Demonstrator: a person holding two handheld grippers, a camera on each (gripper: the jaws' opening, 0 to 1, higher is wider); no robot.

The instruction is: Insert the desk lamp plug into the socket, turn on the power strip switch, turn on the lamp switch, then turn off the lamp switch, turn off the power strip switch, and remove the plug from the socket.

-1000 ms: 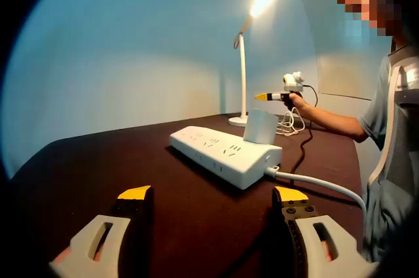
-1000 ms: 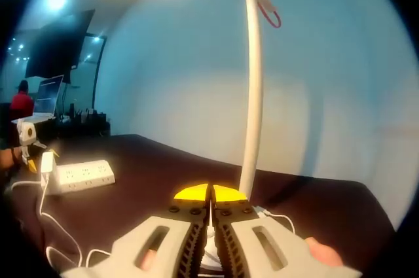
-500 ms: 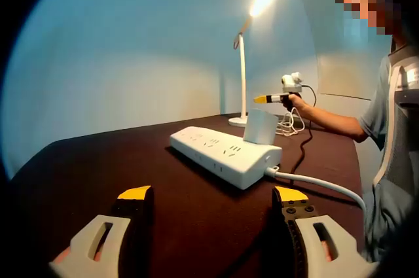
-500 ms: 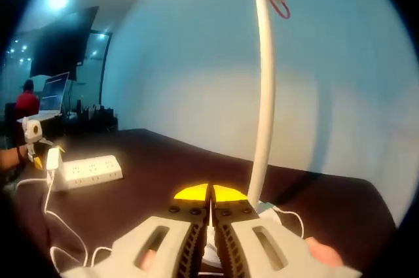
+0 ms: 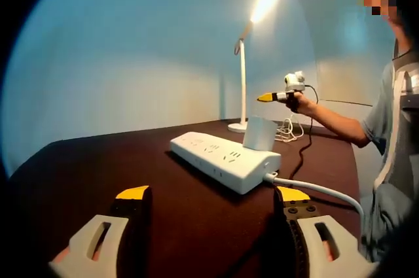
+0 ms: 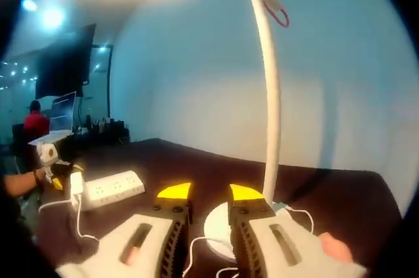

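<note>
Across the lower half of both views lies a dark brown table (image 5: 98, 167), and behind it rises a plain pale blue wall (image 5: 131, 62); at the far left of the right gripper view the room is darker, with a black screen (image 6: 62, 62) high on the wall and a person in red (image 6: 36, 124) sitting far away. Compared with half a second ago, the right gripper (image 6: 209, 191) has opened: its yellow-tipped jaws, which were pressed together, now stand apart with a gap between them, just above the round white base of the desk lamp (image 6: 270, 95). The left gripper (image 5: 213, 193) is as before, its jaws spread wide and holding nothing, low in the left gripper view. The lamp is lit; its thin white pole stands upright and the bright head glows at the top of both views, with a small red loop near the joint. The white power strip (image 5: 222, 157) lies in the middle of the left gripper view, and the white lamp plug (image 5: 260, 134) sits in a socket at its right end, near its thick white cable (image 5: 321, 190). The lamp's thin white cord (image 6: 196, 252) runs over the table at the lower middle of the right gripper view.
</note>
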